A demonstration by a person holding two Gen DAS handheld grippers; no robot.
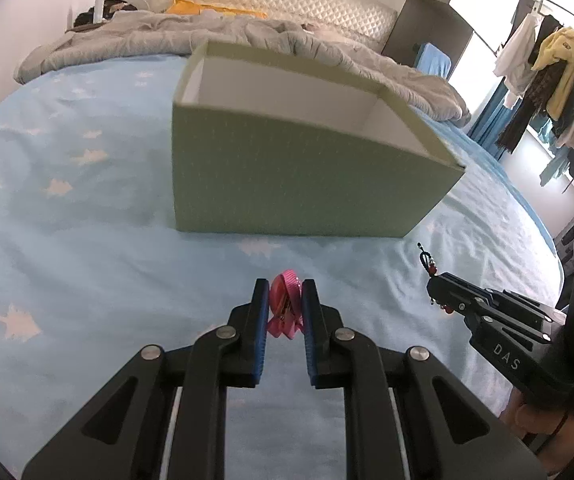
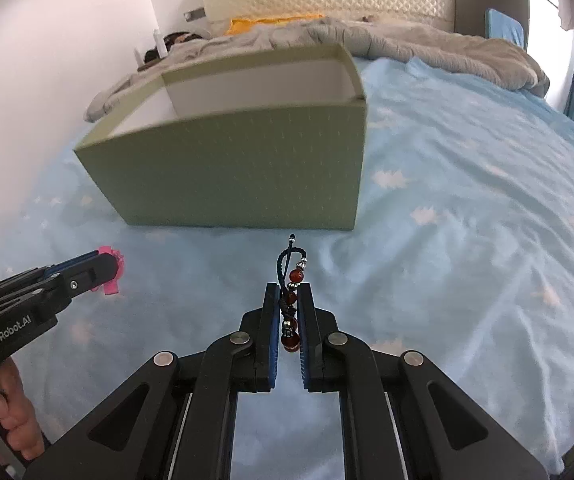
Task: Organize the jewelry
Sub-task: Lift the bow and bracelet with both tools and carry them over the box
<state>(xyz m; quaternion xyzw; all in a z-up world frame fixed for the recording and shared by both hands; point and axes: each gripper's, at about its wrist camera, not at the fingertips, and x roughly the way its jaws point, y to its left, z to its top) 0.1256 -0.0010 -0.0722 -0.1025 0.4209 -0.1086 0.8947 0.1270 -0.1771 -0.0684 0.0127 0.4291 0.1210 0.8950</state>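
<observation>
Two grippers are hovering over the blue star-print bedsheet (image 1: 67,220), each one pinching a piece of jewelry in front of the green box (image 1: 299,176).

Through the left wrist camera, the left gripper (image 1: 285,292) is squeezing a pink ribbon piece (image 1: 283,308) between its blue pads, the box sitting open-topped just ahead (white inside). Through the right wrist camera, the right gripper (image 2: 289,294) is clamping a black-corded bracelet (image 2: 293,280) with dark red beads, its loop poking up toward the box.
</observation>
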